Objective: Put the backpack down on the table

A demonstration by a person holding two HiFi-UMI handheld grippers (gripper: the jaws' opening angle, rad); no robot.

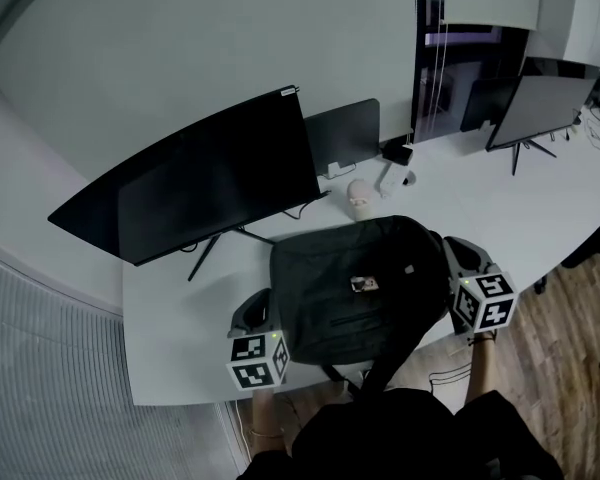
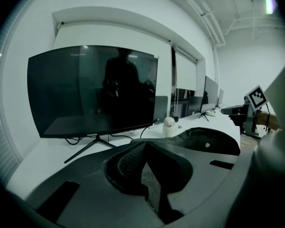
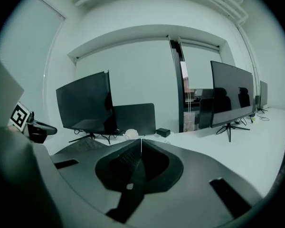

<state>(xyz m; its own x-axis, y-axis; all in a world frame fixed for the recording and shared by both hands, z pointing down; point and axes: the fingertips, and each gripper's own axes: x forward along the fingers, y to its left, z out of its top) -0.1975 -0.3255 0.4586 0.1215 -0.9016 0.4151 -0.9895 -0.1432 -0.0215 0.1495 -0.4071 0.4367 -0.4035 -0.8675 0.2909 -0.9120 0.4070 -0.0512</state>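
The backpack (image 1: 355,288) hung between my 2 claws over the near edge of the surface (image 1: 170,338), dark and slumped, its long axis running left to right. I could not tell whether its underside touched the surface. A loose strap (image 1: 382,368) trailed off its near side, past the edge and toward me.

The left claw (image 2: 145,144) was clenched on a fold of the bag's dark fabric at the left end. The right claw (image 3: 141,140) was clenched on a strip of it at the right end. From above, the bag lay straight between them, so each claw had it directly inward and neither hand was the nearer 1.

I judged that the set-down turned on this: the bare surface lay below the bag and a little farther from me, so both ends had to go down level and slightly away, or the near side would slide off.

Just beyond the bag stood a small white object (image 1: 360,200), near enough to matter. Behind it, the big dark monitor (image 1: 210,183) stood to the far left.
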